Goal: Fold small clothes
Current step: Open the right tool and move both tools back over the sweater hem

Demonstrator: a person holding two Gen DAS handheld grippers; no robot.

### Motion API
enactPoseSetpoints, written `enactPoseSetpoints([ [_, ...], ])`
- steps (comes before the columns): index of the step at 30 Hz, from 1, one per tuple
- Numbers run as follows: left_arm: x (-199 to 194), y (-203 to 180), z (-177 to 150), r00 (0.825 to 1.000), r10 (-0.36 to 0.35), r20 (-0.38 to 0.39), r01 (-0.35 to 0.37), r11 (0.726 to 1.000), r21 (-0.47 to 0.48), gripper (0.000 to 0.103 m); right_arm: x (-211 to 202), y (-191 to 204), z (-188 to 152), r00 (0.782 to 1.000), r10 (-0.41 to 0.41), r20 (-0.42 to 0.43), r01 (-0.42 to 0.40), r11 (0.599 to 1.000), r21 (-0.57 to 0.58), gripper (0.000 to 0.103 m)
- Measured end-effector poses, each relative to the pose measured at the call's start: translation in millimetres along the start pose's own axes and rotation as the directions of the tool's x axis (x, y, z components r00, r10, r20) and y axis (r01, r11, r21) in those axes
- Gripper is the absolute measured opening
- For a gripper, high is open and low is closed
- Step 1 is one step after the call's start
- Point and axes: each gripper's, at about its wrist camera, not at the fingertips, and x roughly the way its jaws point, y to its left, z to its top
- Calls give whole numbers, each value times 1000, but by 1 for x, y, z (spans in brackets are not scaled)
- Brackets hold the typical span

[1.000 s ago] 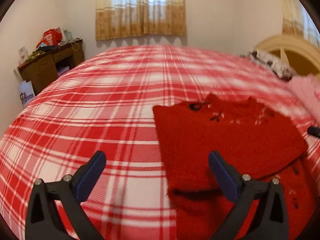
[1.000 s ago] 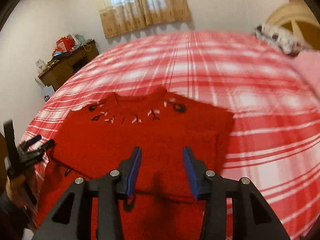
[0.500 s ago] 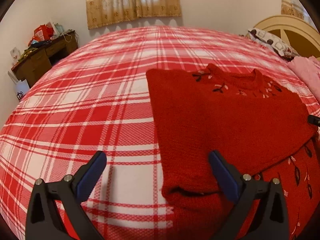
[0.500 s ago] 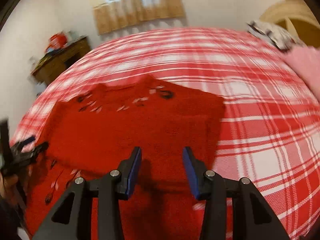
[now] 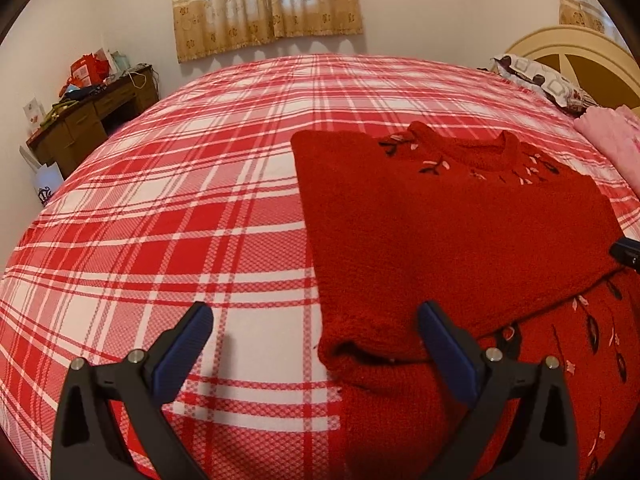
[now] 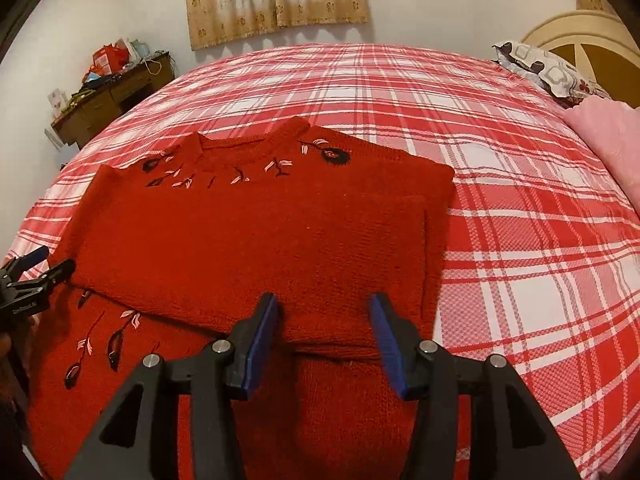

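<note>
Red sweater (image 6: pixel 256 240) is spread on plaid bed (image 5: pixel 180 200) w/ pink fabric (image 6: pixel 612 140) and pillow (image 5: pixel 540 80) nearby; left hand-held gripper (image 5: pixel 316 336) & right hand-held gripper (image 6: pixel 324 332) are held agape, nothing gripped.

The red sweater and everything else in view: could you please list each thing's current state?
Red sweater: lying on the bed, sleeves folded in, lower part not yet folded.
Left claw: open, holding nothing.
Right claw: open, holding nothing, over the sweater.
Plaid bedsheet: spread flat.
Curtain: drawn closed.
Pink cloth: lying at the bed's edge.
</note>
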Motion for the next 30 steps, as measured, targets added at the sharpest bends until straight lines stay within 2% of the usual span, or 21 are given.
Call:
enactPoseSetpoints([
  [9,-2,-1,-2,1000,2,-11,-2,1000,2,103,-3,1,-3,1000,1,22,-1,1000,16,55],
  [20,-13,-5,-12,999,-18,-28,18,1000,8,103,-20,-6,-5,998,53,44,-57,994,91,59],
  [25,-18,-7,-17,1000,-21,-19,21,1000,14,103,-19,-3,-10,999,33,33,-35,998,58,62],
  [30,-24,-6,-18,1000,-22,-22,22,1000,-3,103,-37,-1,-16,999,35,37,-37,997,66,62],
])
